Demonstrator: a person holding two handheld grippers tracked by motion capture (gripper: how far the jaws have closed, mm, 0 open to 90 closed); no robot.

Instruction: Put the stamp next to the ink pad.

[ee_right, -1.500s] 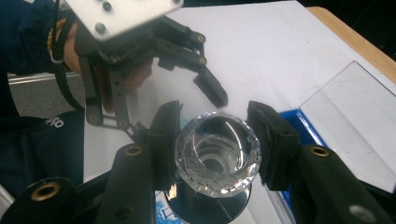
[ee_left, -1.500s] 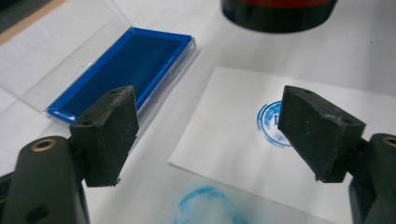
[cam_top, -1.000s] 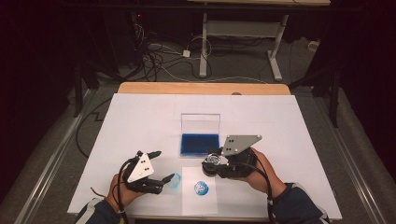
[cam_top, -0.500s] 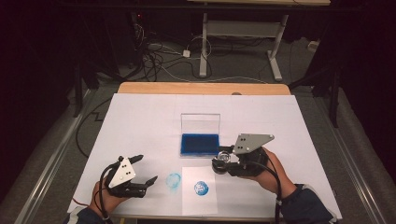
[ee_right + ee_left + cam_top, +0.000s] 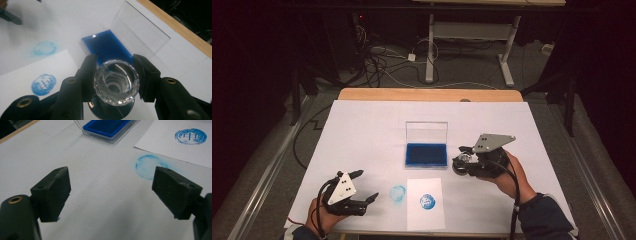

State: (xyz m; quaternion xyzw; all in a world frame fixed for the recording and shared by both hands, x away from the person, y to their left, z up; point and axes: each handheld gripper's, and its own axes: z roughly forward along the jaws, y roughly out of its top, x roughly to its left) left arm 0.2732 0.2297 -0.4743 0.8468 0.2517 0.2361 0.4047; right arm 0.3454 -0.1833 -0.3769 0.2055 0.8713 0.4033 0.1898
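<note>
The underside of the glass stamp [image 5: 116, 83] is hidden in the right gripper view; the stamp face cannot be read. In the left gripper view, the ink pad [image 5: 107, 126] is cut off by the top edge, and the paper sheet [image 5: 172, 147] runs past the right edge. In the high view, the printed mark [image 5: 427, 201] is too small to make out. The left hand [image 5: 324, 217] is partly cut off by the bottom edge there.

White table [image 5: 362, 130] bears ink pad [image 5: 426, 154] and stamped paper [image 5: 425, 202].
</note>
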